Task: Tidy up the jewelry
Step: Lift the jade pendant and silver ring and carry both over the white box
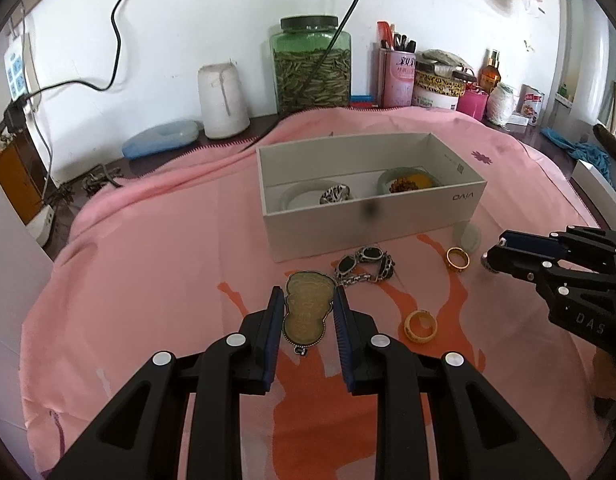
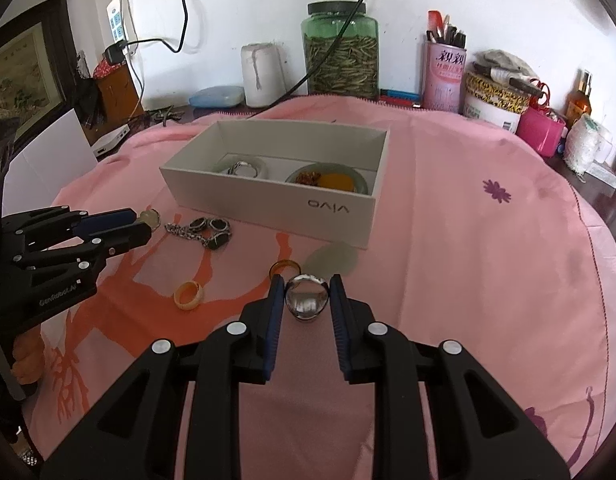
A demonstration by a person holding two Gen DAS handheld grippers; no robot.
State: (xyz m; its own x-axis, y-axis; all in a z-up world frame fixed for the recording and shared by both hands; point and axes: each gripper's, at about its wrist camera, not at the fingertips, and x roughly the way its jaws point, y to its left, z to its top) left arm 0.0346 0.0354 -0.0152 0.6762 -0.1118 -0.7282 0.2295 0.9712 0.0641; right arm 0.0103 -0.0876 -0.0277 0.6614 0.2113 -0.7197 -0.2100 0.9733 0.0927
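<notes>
My left gripper [image 1: 308,300] is shut on a flat olive-gold pendant [image 1: 308,307], held just above the pink cloth. My right gripper [image 2: 306,288] is shut on a round silver-and-clear piece [image 2: 306,298]. The white box [image 1: 372,216] holds bangles and a speckled bracelet [image 1: 335,194]. On the cloth lie a black-stone chain bracelet [image 1: 366,266], a gold ring [image 1: 458,259], a yellow ring [image 1: 420,326] and a pale jade disc [image 2: 332,260]. The right gripper shows at the right in the left wrist view [image 1: 492,255]; the left gripper shows at the left in the right wrist view [image 2: 141,222].
A green jar [image 1: 312,66], a white container [image 1: 223,100], a pink pen holder [image 1: 396,76] and tins stand along the wall behind the cloth. Black cables hang down the wall. A white panel [image 1: 11,276] stands at the left edge.
</notes>
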